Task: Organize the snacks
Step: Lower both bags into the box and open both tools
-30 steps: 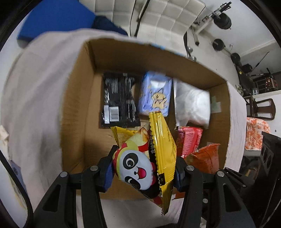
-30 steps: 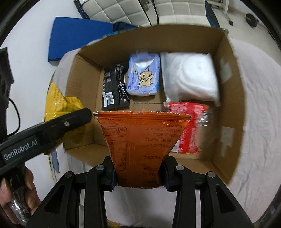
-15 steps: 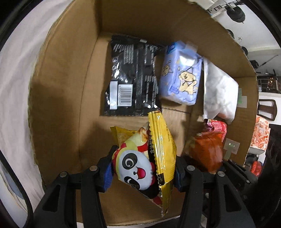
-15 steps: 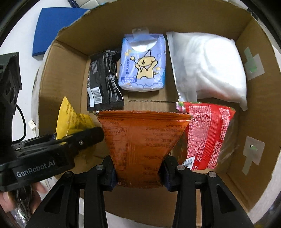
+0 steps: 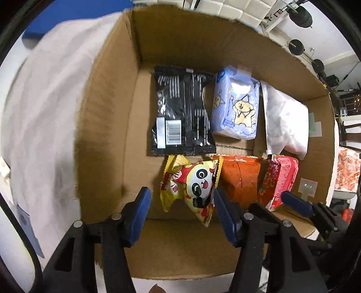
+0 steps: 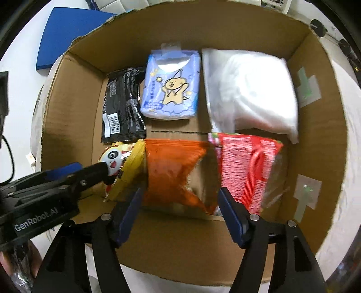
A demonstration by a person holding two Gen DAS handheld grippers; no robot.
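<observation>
Both claws now spread wide, holding nothing. Left claw (image 5: 180,210) has released yellow panda-print snack packet (image 5: 191,189) onto floor of brown cardboard box (image 5: 108,135). Right claw (image 6: 180,210) has released orange foil snack bag (image 6: 171,171), touching packet's right. Near row filled; claws free for next snacks.

A wrinkled off-white cloth (image 5: 45,117) covers the surface beneath everything and drapes down its sides. Beyond it lies a flat blue rectangular mat (image 6: 67,31) on a pale white floor (image 6: 20,94). At the far end stands a piece of cream quilted upholstery with square tufting (image 5: 234,9). To the far right, against a white wall (image 5: 331,40), round black weight plates (image 5: 295,46) rest on a rack. An orange-and-white patterned cushion (image 5: 348,169) sits at the right edge, below a dark wooden chair frame (image 5: 349,130). The light is bright and even.
</observation>
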